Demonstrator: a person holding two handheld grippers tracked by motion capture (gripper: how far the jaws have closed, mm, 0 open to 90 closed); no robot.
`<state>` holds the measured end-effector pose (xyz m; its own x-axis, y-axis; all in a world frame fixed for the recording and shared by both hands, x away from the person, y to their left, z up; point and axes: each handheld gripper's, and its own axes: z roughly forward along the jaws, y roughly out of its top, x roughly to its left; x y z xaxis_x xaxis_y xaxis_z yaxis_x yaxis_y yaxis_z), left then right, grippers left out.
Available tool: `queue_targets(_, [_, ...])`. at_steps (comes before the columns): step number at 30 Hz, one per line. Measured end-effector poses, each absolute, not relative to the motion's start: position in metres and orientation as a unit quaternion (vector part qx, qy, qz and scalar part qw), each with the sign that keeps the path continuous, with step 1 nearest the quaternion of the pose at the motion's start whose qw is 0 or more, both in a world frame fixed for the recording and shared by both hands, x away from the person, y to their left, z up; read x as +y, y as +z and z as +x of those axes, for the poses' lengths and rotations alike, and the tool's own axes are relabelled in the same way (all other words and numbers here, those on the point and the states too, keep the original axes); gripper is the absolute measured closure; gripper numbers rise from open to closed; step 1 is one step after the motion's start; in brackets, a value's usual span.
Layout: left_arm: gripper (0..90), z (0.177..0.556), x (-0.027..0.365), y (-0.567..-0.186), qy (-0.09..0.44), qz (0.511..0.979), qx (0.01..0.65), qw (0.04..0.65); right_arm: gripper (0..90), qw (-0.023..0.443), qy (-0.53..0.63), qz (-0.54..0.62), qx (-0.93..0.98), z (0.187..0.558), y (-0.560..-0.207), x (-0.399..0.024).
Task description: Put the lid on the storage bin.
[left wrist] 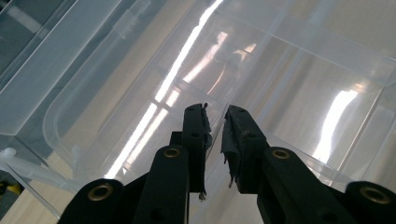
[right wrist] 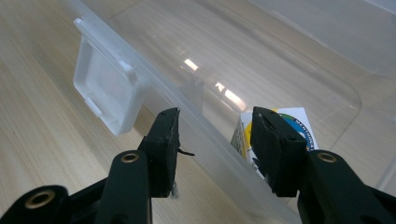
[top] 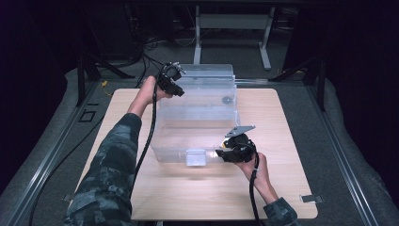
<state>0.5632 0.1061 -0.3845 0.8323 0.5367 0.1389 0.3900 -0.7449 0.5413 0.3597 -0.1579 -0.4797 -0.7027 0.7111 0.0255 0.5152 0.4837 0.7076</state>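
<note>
We look down on a wooden table point(top: 141, 188) w/ a clear plastic storage bin point(top: 197, 117) at its centre, lid raised at the far side. Nearest us, the right gripper point(top: 221, 153) sits at the bin's front rim, by the latch flap point(top: 196, 157). Its jaws are partly open and straddle the rim; we can't tell whether the pads touch it. Further back, the left gripper point(top: 179, 92) is up at the bin's far left corner, near the lid; jaws drawn narrow, a slim gap left, and whether a thin plastic edge is pinched there we can't tell. The bin looks light, stiff yet flexy, smooth and slippery, prob. prone to twist if lifted by one corner; best held by rim on opp. sides. The right gripper view adds what the high view lacks: a small printed carton point(right wrist: 299, 123) inside the bin, beyond the rim, plus latch detail. The left gripper view shows moulded ribs on the clear lid point(left wrist: 289, 70) close up.
</note>
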Motion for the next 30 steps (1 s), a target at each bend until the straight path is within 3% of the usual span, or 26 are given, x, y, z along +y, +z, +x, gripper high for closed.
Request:
queue_targets(15, [79.5,0.551,0.106,-0.374,0.144,0.928,0.235,0.253,51.7,0.142,0.36,0.363,0.848,0.359,-0.481,-0.157])
queue_targets(18, [79.6,0.547,0.107,-0.373,0.139,0.928,0.229,0.259,50.7,0.132,0.346,0.368,0.853,0.361,-0.484,-0.155])
queue_targets(19, [80.0,0.545,0.107,-0.373,0.141,0.929,0.228,0.256,46.7,0.141,0.328,0.364,0.86,0.363,-0.492,-0.151])
queue_targets(21, [79.9,0.542,0.106,-0.373,0.146,0.928,0.229,0.254,53.3,0.139,0.338,0.359,0.859,0.361,-0.489,-0.15])
queue_targets(30, [80.6,0.534,0.109,-0.372,0.155,0.925,0.223,0.265,52.6,0.15,0.333,0.359,0.859,0.358,-0.487,-0.149])
